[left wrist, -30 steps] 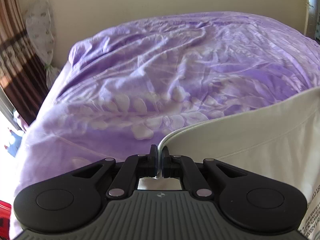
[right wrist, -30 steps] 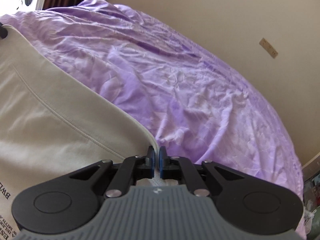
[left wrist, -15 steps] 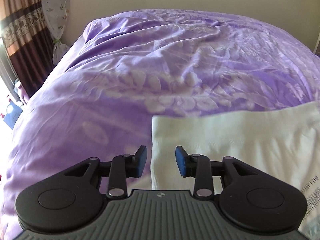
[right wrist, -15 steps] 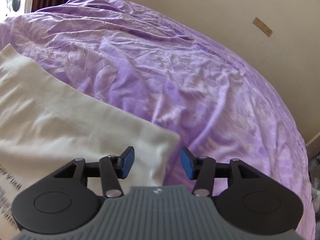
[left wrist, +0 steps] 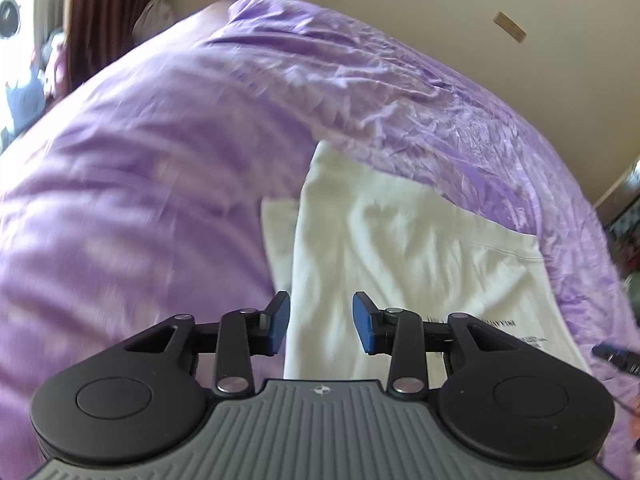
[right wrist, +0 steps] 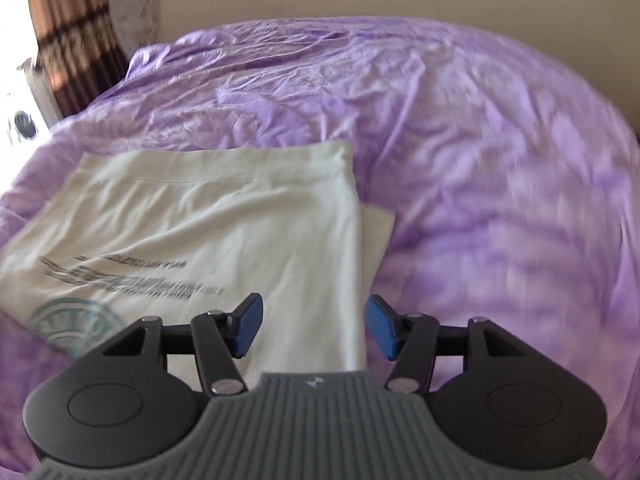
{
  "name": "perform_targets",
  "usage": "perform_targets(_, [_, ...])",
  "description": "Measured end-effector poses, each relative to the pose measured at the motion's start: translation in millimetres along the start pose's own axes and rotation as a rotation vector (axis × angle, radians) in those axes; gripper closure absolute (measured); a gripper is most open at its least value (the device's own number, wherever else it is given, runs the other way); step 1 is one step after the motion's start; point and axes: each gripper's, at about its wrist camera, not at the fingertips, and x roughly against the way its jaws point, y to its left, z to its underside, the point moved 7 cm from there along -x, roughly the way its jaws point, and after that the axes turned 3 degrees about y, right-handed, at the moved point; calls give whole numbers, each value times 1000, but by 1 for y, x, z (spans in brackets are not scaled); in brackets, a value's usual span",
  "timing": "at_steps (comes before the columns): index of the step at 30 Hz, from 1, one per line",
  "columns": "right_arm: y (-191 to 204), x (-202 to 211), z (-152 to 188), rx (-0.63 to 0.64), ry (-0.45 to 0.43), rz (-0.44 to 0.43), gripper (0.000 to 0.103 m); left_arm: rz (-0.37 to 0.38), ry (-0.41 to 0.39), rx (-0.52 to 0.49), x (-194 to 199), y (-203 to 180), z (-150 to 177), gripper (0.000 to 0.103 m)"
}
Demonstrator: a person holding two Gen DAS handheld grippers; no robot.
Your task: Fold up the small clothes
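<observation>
Both tongs have let go of the white shirt (right wrist: 224, 216); the left gripper (left wrist: 320, 324) and right gripper (right wrist: 314, 330) hang above it, jaws opening, nothing between them; the shirt lies folded on the purple bedspread (right wrist: 460, 128), one fold apparently done.

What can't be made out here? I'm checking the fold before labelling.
- Printed text on the white garment: motion-blurred, right wrist view.
- Garment's near edge: hidden behind the right claw and left claw.
- Under layer: mostly covered by the top fold.
</observation>
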Motion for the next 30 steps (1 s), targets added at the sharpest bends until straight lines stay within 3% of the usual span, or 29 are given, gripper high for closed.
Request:
perform_targets(9, [-43, 12, 54, -380, -55, -138, 49, 139, -26, 202, -2, 26, 43, 60])
perform_targets(11, [-49, 5, 59, -429, -55, -155, 55, 140, -39, 216, -4, 27, 45, 69])
perform_targets(12, [-51, 1, 60, -445, -47, -159, 61, 130, -40, 210, -5, 27, 46, 79])
perform_targets(13, [-52, -2, 63, -456, -43, -160, 74, 114, -42, 199, -5, 26, 47, 91])
perform_targets(15, [-55, -4, 66, -478, -47, -164, 95, 93, -48, 170, -2, 24, 49, 100])
perform_targets(18, [-52, 12, 62, -459, -112, -170, 99, 49, -98, 122, 11, 19, 48, 101])
perform_targets(20, [-45, 23, 57, -397, -140, -133, 100, 4, -86, 72, 14, 14, 49, 102])
perform_targets(25, [-50, -4, 78, -361, -16, -2, 102, -184, -4, -42, -9, 19, 68, 101])
perform_targets(30, [-55, -23, 90, -361, 34, 39, 103, -327, 13, -195, -33, 14, 84, 101])
